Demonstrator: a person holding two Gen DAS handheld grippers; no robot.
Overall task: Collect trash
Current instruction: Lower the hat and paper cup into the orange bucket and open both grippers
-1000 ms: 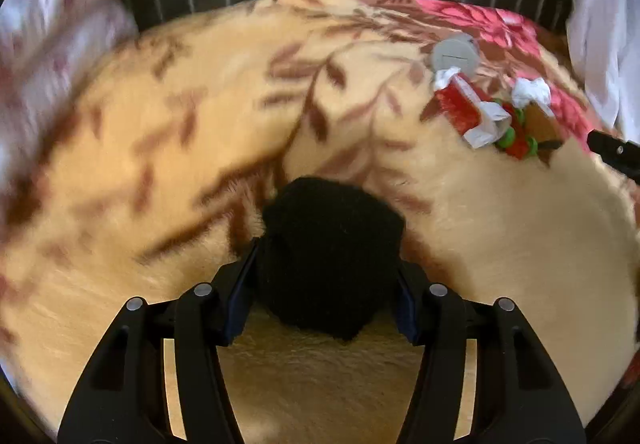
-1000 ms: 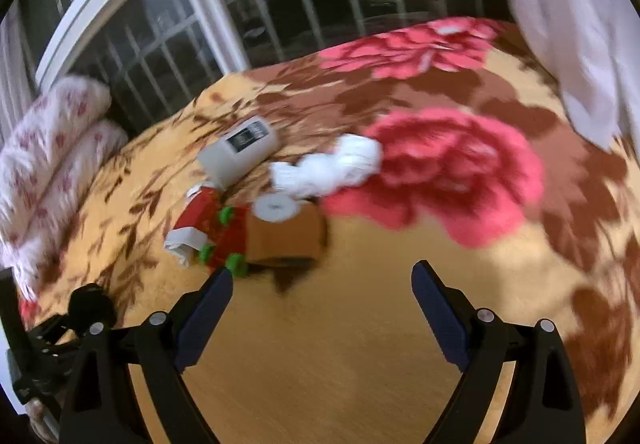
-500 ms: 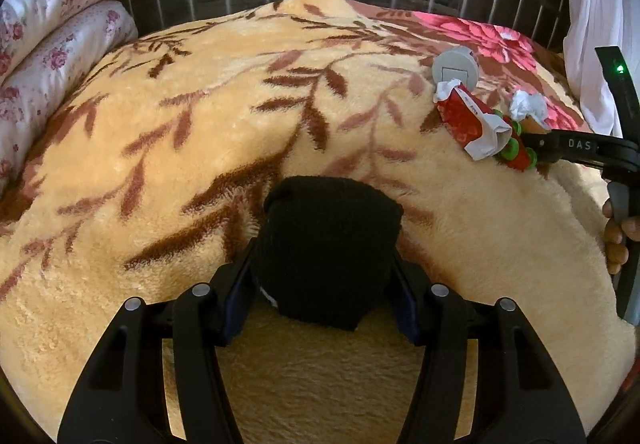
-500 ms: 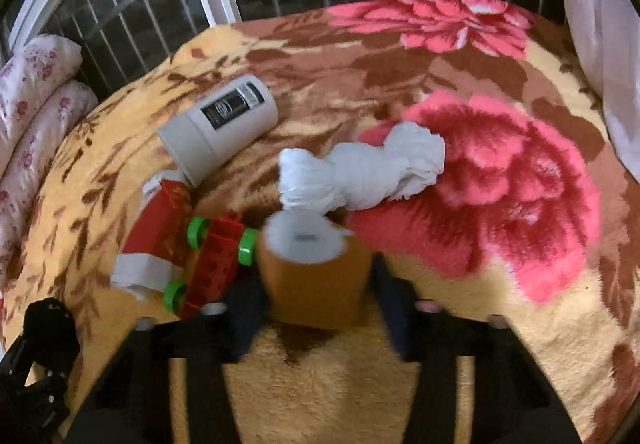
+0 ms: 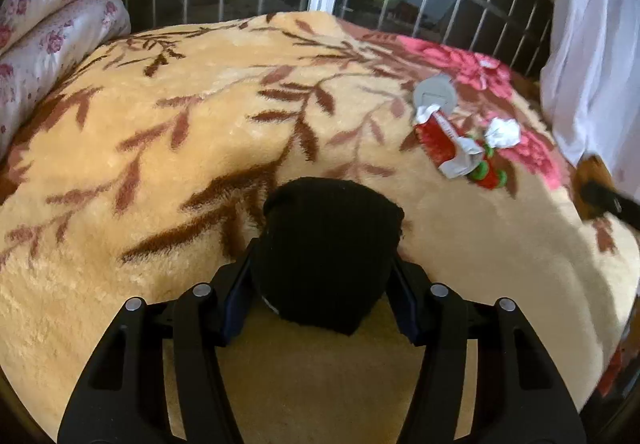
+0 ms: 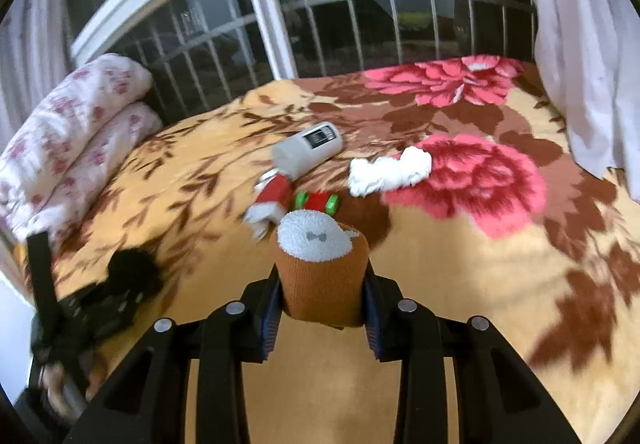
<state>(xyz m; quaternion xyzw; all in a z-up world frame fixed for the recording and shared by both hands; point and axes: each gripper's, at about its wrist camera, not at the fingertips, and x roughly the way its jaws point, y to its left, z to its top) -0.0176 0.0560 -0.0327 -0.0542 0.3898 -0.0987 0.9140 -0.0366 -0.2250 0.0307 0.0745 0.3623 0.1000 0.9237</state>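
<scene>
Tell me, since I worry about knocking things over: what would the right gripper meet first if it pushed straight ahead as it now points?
Probably the red toy with green wheels, just beyond the orange rolled sock clamped in the right gripper; depth is uncertain.

Warm indoor light falls evenly on the plush yellow floral blanket (image 5: 168,147); the barred window (image 6: 360,15) at twelve o'clock is dark. Fisheye bending curves the edges, with slight motion blur at three o'clock in the left view.

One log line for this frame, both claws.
left claw: shut on black sock | right claw: shut on brown sock | rest on blanket
</scene>
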